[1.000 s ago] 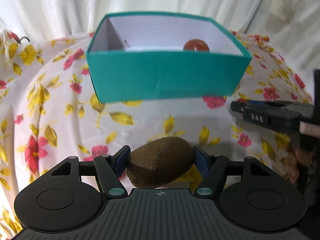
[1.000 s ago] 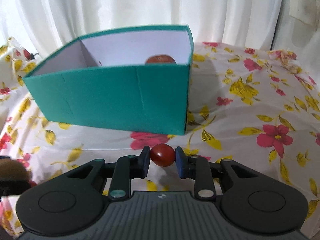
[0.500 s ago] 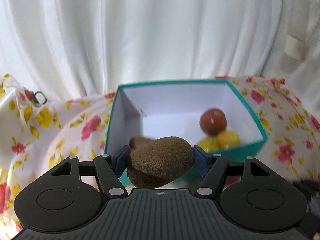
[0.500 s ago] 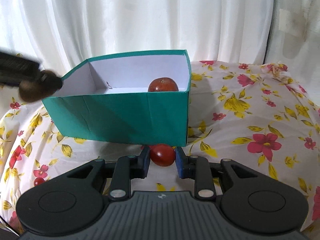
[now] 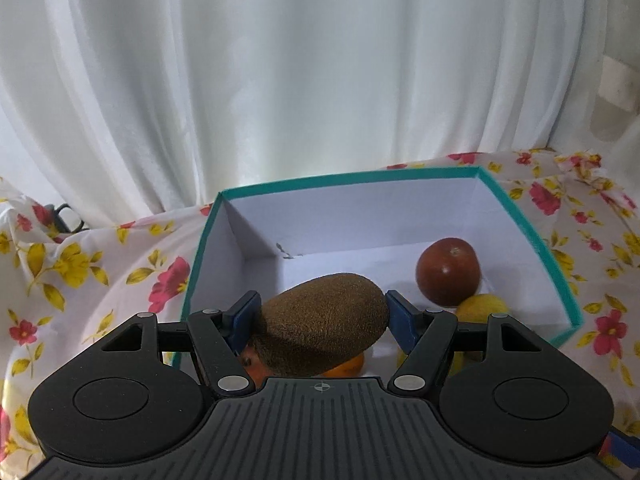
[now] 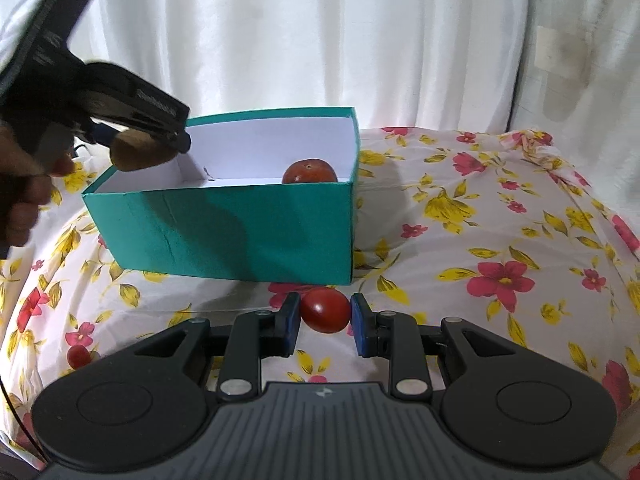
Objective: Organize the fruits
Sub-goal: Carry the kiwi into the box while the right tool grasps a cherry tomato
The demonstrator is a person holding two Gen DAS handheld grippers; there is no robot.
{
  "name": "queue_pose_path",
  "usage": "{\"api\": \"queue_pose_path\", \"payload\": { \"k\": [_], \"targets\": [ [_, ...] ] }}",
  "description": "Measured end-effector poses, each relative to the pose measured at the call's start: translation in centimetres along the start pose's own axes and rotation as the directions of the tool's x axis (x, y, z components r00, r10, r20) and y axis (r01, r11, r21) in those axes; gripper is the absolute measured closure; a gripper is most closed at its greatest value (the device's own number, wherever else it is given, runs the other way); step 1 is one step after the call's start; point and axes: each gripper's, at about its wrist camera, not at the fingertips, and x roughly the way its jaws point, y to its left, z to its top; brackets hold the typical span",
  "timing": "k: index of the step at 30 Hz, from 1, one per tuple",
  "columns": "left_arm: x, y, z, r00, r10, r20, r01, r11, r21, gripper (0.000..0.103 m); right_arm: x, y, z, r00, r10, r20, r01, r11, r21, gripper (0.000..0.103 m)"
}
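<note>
My left gripper point(image 5: 322, 314) is shut on a brown kiwi point(image 5: 324, 322) and holds it over the near left part of the teal box point(image 5: 524, 220). Inside the box lie a dark red fruit point(image 5: 448, 272), a yellow fruit point(image 5: 482, 306) and an orange fruit point(image 5: 348, 366) under the kiwi. My right gripper point(image 6: 325, 320) is shut on a small red tomato point(image 6: 325, 312), low over the cloth just in front of the box point(image 6: 240, 228). In the right wrist view the left gripper point(image 6: 120, 120) with the kiwi point(image 6: 140, 154) hangs above the box's left rim.
A floral cloth point(image 6: 500, 240) covers the surface, with white curtains point(image 5: 320, 80) behind. A small red fruit point(image 6: 78, 356) lies on the cloth at the front left. A hand point(image 6: 24, 184) holds the left gripper.
My left gripper has risen and moved forward with the kiwi, from low over the cloth to over the box. The right gripper has backed off slightly from the box, still holding the tomato.
</note>
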Motion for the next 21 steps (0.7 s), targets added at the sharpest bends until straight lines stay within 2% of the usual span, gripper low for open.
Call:
{"api": "queue_pose_path", "payload": {
  "k": [8, 21],
  "targets": [
    [3.3, 0.3, -0.7, 0.998, 0.019, -0.059, -0.019, 1.0, -0.001, 0.03, -0.4, -0.7, -0.6, 1.0, -0.025, 0.006, 0.025, 0.999, 0.037, 0.077],
    [6.0, 0.3, -1.3, 0.992, -0.008, -0.128, 0.009, 1.0, 0.002, 0.03, -1.1, -0.4, -0.5, 0.999, -0.043, 0.015, 0.042, 0.998, 0.039, 0.077]
  ]
}}
